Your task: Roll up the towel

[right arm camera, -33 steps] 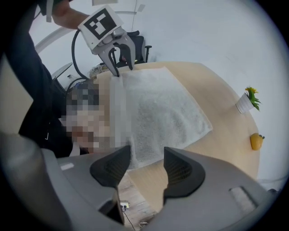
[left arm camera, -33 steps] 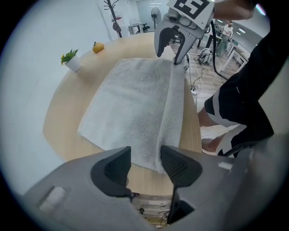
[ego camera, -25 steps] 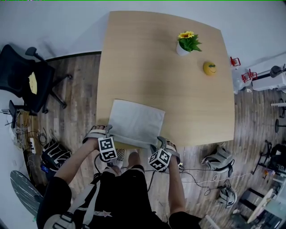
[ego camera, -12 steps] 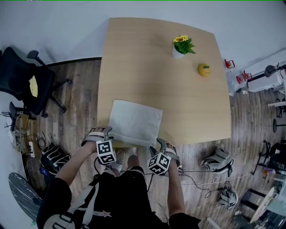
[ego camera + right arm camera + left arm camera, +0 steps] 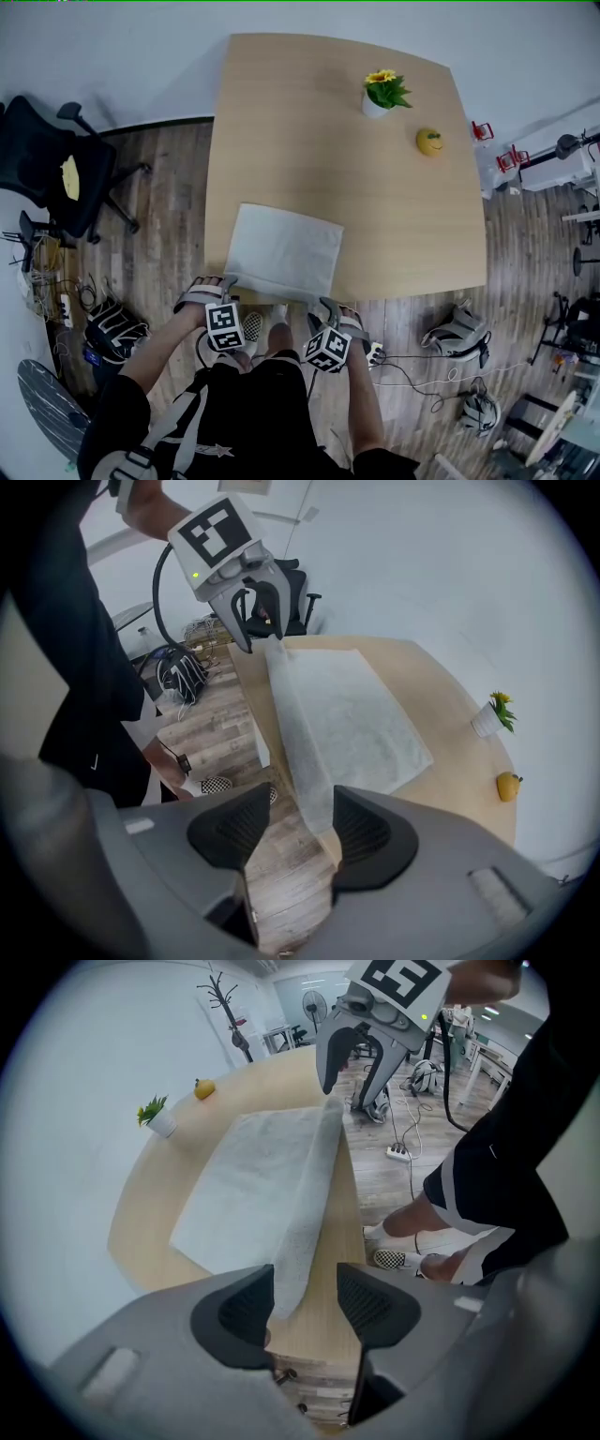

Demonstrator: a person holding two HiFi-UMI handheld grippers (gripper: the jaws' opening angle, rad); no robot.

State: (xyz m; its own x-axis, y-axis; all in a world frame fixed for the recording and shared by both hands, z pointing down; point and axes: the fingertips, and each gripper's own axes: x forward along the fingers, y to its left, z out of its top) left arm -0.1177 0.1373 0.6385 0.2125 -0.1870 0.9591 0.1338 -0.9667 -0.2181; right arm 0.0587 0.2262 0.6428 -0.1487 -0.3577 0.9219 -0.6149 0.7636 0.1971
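A light grey towel (image 5: 284, 251) lies flat on the wooden table (image 5: 337, 169), and its near edge reaches the table's front edge. My left gripper (image 5: 225, 281) is at the towel's near left corner. In the left gripper view the gripper (image 5: 307, 1296) is open, with the corner (image 5: 286, 1283) against one pad and a gap to the other. My right gripper (image 5: 326, 303) is at the near right corner. Its jaws (image 5: 302, 817) have just been closing but stand open, with the towel's corner (image 5: 314, 803) between them. Each gripper shows in the other's view, the right gripper (image 5: 352, 1058) and the left gripper (image 5: 251, 611).
A potted sunflower (image 5: 382, 91) and a yellow fruit (image 5: 429, 142) stand at the table's far right. A black office chair (image 5: 52, 169) is on the left. Cables, a power strip (image 5: 375, 354) and bags (image 5: 459, 333) lie on the wood floor. My feet are under the table's edge.
Both grippers have drawn back toward me and a little up, and now sit at the table's front edge. The towel lies where it was.
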